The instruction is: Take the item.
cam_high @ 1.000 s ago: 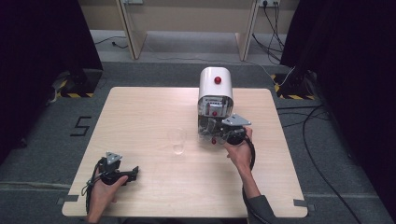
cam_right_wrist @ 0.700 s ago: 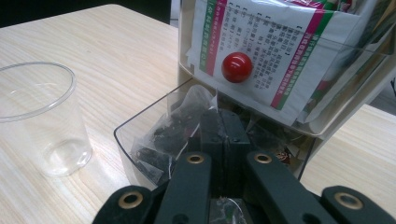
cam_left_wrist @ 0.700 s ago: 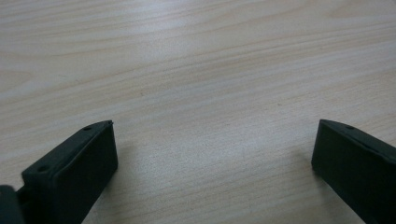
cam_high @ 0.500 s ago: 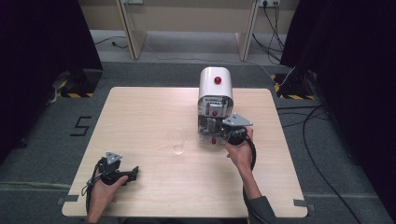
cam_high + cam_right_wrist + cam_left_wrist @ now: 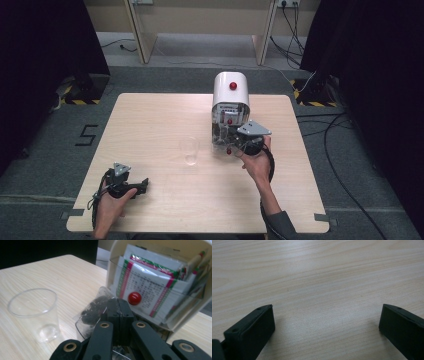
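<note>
Even overhead light, table [image 5: 150, 125] bright, surroundings dark; soft shadows; plastic cup [image 5: 35, 312] slightly blurred, mild glare.

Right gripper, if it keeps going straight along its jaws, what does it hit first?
Probably the dispenser. The right gripper is shut on a clear sachet of dark bits, and its jaws point at the packets and red knob in the dispenser's open front, just beyond. Depth is uncertain.

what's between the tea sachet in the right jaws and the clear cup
Nothing visible: the right gripper is shut on the tea sachet, and bare table separates it from the empty clear cup.
</note>
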`<control>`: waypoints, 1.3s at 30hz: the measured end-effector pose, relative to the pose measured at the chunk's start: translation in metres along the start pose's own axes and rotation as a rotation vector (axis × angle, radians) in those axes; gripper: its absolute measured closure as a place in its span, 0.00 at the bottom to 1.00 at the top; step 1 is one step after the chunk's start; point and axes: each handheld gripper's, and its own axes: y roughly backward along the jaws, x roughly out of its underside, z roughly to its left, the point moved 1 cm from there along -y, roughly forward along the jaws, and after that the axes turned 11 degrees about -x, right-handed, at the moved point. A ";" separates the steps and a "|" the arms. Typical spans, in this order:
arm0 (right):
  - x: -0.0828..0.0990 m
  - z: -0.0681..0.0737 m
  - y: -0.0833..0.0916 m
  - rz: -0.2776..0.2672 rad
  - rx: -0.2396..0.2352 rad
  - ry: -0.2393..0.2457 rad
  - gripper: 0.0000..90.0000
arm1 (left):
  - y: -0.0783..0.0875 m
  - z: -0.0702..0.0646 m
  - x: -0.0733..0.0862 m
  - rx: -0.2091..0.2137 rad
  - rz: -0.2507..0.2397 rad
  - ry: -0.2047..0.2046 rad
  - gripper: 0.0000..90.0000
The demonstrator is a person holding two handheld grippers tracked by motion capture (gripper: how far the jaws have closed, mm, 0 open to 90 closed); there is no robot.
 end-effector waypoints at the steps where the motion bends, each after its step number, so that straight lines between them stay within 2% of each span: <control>1: -0.001 0.001 0.000 -0.005 -0.005 0.003 1.00 | 0.000 0.000 0.000 0.000 0.000 0.000 0.00; 10: -0.013 0.015 -0.002 -0.026 -0.042 0.038 1.00 | 0.000 0.000 0.000 0.000 0.000 0.000 0.00; 27: -0.030 0.046 -0.023 -0.040 -0.117 0.083 1.00 | 0.000 0.000 0.000 0.000 0.000 0.000 0.00; 39: -0.035 0.064 -0.039 -0.032 -0.164 0.105 1.00 | 0.000 0.000 0.000 0.000 -0.001 0.000 0.00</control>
